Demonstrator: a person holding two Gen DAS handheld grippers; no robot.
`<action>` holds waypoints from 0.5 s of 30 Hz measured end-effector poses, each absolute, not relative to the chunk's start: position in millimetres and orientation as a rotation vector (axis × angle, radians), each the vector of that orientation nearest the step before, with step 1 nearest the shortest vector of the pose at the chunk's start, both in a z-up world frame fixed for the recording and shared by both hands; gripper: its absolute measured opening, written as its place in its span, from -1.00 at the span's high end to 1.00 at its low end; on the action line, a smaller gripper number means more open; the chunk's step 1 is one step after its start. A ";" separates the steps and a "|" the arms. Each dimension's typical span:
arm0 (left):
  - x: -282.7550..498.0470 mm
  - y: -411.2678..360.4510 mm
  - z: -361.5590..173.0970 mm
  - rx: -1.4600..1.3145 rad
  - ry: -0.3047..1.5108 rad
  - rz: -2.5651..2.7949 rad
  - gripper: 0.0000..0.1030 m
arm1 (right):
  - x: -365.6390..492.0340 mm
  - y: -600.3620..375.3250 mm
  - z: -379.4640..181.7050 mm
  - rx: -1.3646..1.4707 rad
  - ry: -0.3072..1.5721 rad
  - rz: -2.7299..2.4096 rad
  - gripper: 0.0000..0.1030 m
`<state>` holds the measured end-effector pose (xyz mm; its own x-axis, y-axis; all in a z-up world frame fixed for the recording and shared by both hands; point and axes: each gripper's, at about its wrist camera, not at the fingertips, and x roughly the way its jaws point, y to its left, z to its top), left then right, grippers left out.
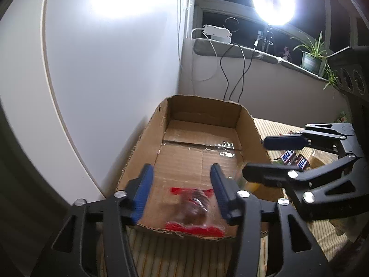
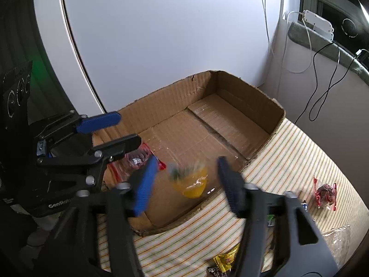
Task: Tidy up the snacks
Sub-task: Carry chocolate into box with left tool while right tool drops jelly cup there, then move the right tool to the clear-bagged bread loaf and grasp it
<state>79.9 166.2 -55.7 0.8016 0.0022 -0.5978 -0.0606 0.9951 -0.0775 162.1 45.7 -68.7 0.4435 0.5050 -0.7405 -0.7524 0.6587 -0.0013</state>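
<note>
On the striped counter (image 2: 288, 152) sits an open cardboard box (image 1: 203, 124). Above its near end, the left hand-held gripper (image 1: 182, 184) stands spread, a clear red-edged snack packet (image 1: 196, 210) blurred below, untouched by the pads. The right hand-held gripper (image 2: 186, 175) is likewise spread, a blurred yellow jelly cup (image 2: 191, 180) between its fingers, free of both.

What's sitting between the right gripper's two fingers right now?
A blurred orange jelly cup, clear of both fingers, over the cardboard box's near edge; right wrist view.
</note>
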 end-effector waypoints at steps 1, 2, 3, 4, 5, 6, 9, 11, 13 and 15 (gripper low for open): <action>80.1 166.9 -55.5 -0.097 0.640 0.035 0.00 | 161.0 44.5 -67.0 -0.354 0.772 0.800 -0.32; 79.7 167.3 -55.1 -0.097 0.640 0.038 0.00 | 159.8 43.8 -66.0 -0.353 0.770 0.800 -0.32; 79.2 167.7 -54.8 -0.097 0.640 0.041 0.00 | 160.0 42.5 -65.1 -0.351 0.768 0.799 -0.32; 78.9 167.9 -54.5 -0.098 0.640 0.043 0.00 | 159.2 41.0 -64.2 -0.348 0.767 0.793 -0.32; 78.4 168.0 -54.0 -0.099 0.639 0.046 0.00 | 159.3 39.2 -63.6 -0.345 0.766 0.789 -0.32; 77.3 168.2 -53.3 -0.099 0.637 0.047 0.00 | 159.6 36.3 -62.7 -0.339 0.767 0.783 -0.33; 75.4 166.4 -50.8 -0.099 0.635 0.051 0.00 | 160.1 27.7 -59.6 -0.324 0.768 0.770 -0.43; 73.7 162.9 -48.8 -0.097 0.634 0.048 0.00 | 159.1 20.6 -56.4 -0.320 0.760 0.757 -0.52; 72.3 157.8 -46.9 -0.092 0.631 0.042 -0.01 | 157.8 13.1 -53.6 -0.311 0.757 0.750 -0.56; 70.1 150.1 -44.3 -0.084 0.628 0.030 -0.13 | 157.6 5.7 -51.1 -0.297 0.759 0.746 -0.61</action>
